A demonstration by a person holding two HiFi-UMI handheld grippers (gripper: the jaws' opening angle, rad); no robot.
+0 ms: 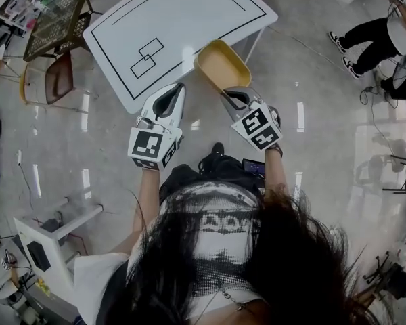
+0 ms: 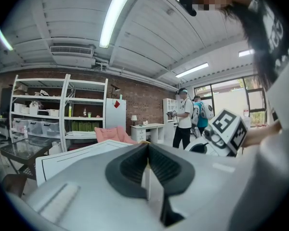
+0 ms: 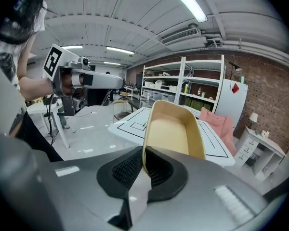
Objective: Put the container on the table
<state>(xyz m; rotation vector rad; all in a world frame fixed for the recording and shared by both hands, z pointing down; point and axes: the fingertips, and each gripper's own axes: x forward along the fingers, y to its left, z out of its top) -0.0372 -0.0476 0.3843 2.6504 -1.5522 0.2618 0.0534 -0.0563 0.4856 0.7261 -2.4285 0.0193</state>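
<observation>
Leftmost, we saw the white table (image 1: 189,19) at upper centre, its far edge cut off by the frame's top. Below it, our left gripper (image 1: 178,90) had its jaws pressed together on nothing. Further right, the yellow container (image 1: 220,65) overlapped the table's lower right edge; we couldn't tell whether they touched. Our right gripper (image 1: 231,95) clamped the container's near rim, hiding it.
</observation>
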